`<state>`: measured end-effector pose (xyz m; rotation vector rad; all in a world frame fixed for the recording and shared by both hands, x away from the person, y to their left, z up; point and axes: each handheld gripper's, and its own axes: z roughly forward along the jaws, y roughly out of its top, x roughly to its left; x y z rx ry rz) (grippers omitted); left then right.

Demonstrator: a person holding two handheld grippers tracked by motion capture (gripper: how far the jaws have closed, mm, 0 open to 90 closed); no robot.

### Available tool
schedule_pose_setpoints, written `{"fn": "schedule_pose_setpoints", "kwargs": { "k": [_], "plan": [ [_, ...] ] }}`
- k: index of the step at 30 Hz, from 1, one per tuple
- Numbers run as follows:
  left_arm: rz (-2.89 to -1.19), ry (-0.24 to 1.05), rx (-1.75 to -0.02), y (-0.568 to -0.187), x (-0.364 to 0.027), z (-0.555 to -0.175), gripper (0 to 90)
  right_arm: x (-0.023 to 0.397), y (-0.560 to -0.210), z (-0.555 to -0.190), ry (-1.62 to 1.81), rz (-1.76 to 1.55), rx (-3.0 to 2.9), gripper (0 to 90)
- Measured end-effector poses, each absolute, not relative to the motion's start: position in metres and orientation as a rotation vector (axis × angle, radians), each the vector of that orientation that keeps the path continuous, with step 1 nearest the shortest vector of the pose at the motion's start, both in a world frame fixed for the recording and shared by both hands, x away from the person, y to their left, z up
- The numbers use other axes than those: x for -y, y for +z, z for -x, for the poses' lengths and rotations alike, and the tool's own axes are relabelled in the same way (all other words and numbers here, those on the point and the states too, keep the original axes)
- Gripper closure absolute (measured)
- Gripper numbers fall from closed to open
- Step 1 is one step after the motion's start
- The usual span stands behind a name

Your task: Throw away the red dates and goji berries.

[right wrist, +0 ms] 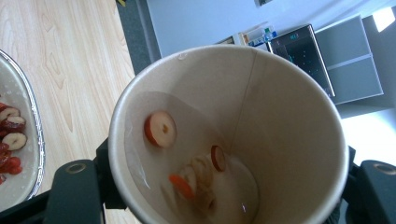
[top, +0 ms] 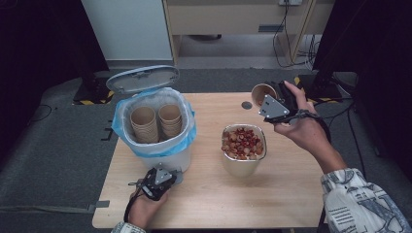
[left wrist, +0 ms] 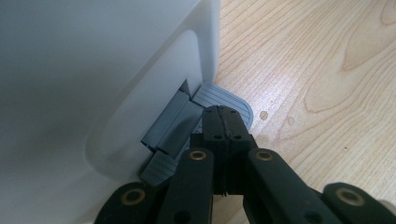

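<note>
Grey carpet surrounds a light wooden table (top: pixel 286 184), on which a white bin (top: pixel 163 158) with a blue liner stands at the left and a metal bowl (top: pixel 244 165) of red dried-fruit slices sits near the middle. The bin's lid (top: pixel 142 78) is held up, and two stacks of paper cups are seen inside. The left gripper (top: pixel 164 171) is set low at the bin's front; in the left gripper view its jaws are closed together, empty, with their tips pressed on the grey pedal (left wrist: pixel 224 99). The right gripper (top: pixel 273 99) is raised above the table's far right edge and is clamped on a paper cup (right wrist: pixel 233 135), a jaw on either side of the wall near the rim. The cup is tilted, its long axis lying near level in the high view, the mouth turned toward the bin and the base toward the hand. A little liquid and a few fruit slices (right wrist: pixel 160 129) are seen clinging inside. The cup is judged light and thin-walled, easily crushed by a hard squeeze and somewhat slick where wet; a grip across the wall just below the stiff rolled rim is judged safest. With the mouth tipped, the dregs may well spill before the bin is reached.
</note>
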<state>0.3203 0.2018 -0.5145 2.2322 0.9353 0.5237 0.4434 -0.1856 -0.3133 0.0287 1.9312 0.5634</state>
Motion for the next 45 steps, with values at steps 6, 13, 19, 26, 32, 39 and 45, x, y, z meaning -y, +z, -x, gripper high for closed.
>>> {"fn": "schedule_pose_setpoints", "kwargs": {
  "k": [6,13,19,26,32,39,45],
  "plan": [
    [-2.232,0.523,-0.935,-0.5146,-0.2019,-0.3203,89.9,0.1859,-0.3116,-0.4417,0.57,-0.02,-1.924,27.4],
    [-2.23,0.522,-0.936,-0.5146,-0.2019,-0.3205,89.9,0.1885,-0.3117,-0.4385,0.551,-0.012,-1.921,27.4],
    [-2.229,0.521,-0.938,-0.5147,-0.2019,-0.3204,89.9,0.1877,-0.3142,-0.4358,0.527,0.017,-1.919,27.3],
    [-2.225,0.52,-0.94,-0.5148,-0.2018,-0.3204,89.9,0.188,-0.3149,-0.4353,0.513,0.024,-1.908,27.3],
    [-2.228,0.52,-0.938,-0.5147,-0.2021,-0.3205,89.9,0.1858,-0.3173,-0.4366,0.487,0.041,-1.906,27.3],
    [-2.228,0.52,-0.938,-0.5147,-0.202,-0.3205,89.9,0.1839,-0.3157,-0.4359,0.495,0.041,-1.9,27.1],
    [-2.226,0.52,-0.939,-0.5148,-0.2018,-0.3205,89.9,0.1829,-0.3155,-0.4353,0.481,0.058,-1.894,27.1]
  ]
}}
